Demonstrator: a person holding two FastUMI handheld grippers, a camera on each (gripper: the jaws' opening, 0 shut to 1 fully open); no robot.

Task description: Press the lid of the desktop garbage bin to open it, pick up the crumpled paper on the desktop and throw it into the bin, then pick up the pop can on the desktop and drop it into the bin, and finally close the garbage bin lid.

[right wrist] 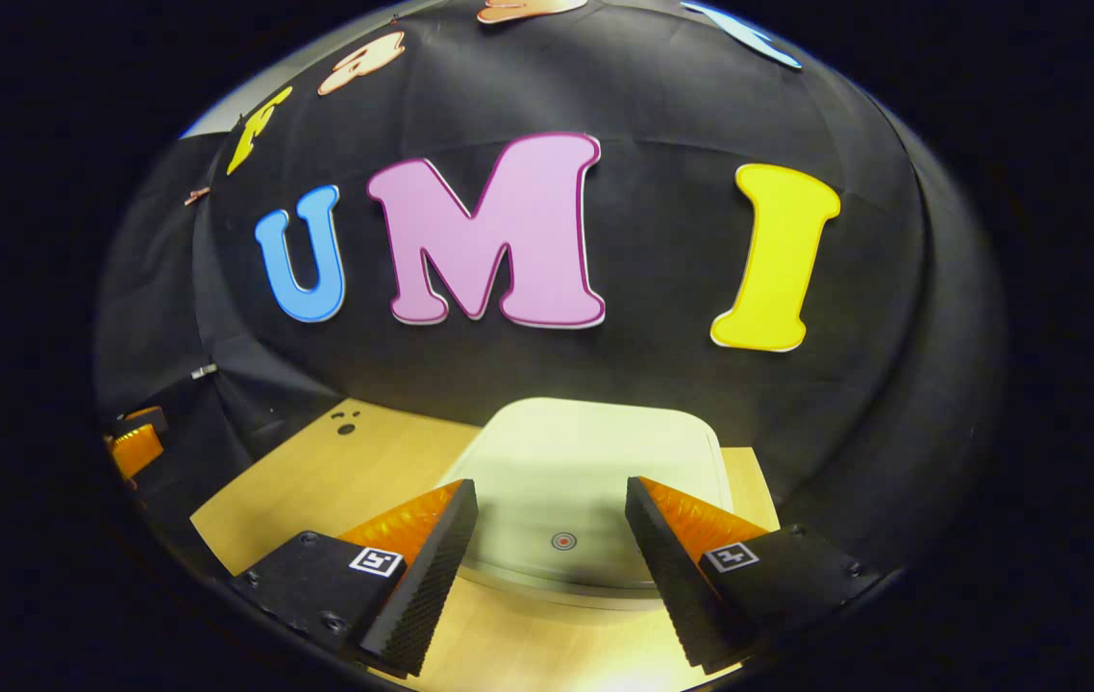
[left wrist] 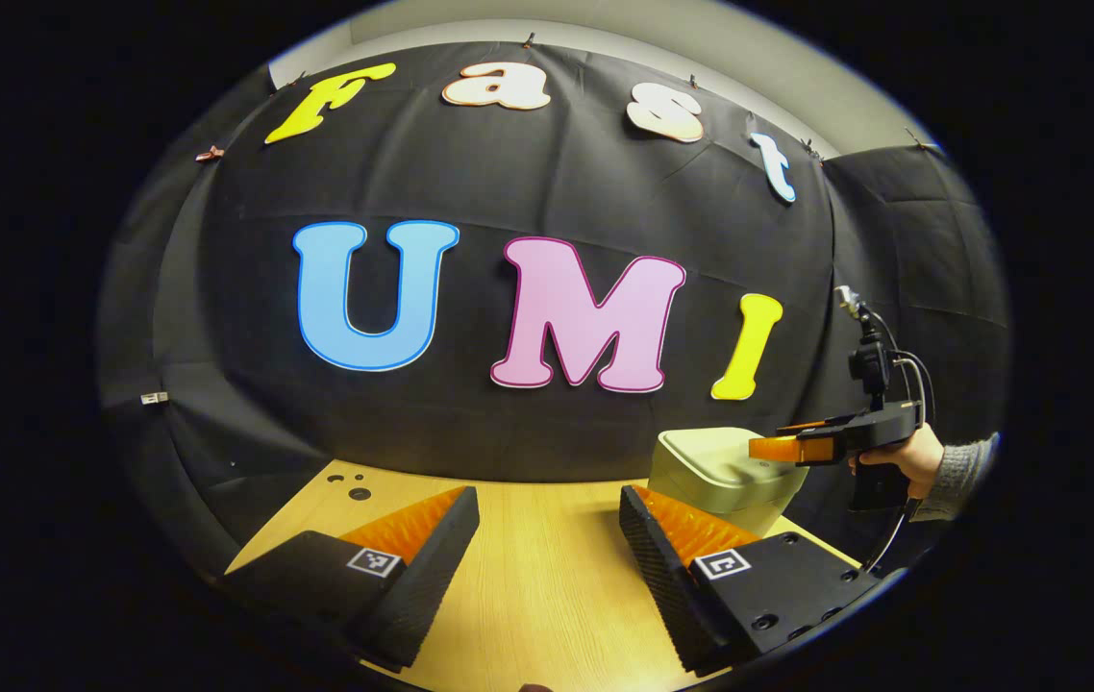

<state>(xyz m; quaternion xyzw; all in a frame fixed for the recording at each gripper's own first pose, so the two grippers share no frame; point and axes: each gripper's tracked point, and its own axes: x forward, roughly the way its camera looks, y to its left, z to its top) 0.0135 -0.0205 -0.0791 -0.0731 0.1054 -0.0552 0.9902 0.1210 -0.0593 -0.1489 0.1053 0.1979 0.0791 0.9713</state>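
At the far right of the wooden desk [left wrist: 547, 577], close to the black cloth wall [left wrist: 509, 423], stands one desktop garbage bin [left wrist: 715, 471], pale green with rounded corners. Its lid [right wrist: 595, 471] is down and lies flat, facing upward, and a small round red mark [right wrist: 562, 541] sits near the lid's front edge (the edge nearest the right tongs). From the right gripper view the lid looks wider than deep, its long axis running across that view, though the fisheye bends it.

Right tongs [right wrist: 552, 557] hover just above the front of the bin with the two fingers spread apart, nothing between them, the red mark showing in the gap. From the left gripper view the same tool [left wrist: 802, 447] reaches in from the right over the bin's top, held by a hand [left wrist: 907, 461] in a grey knitted sleeve [left wrist: 965, 466]; whether it touches the lid I cannot tell.

Left tongs [left wrist: 547, 557] are also released, fingers wide apart over bare desk, well to the left of the bin. Small dark holes [left wrist: 355, 485] mark the desk's far left corner.
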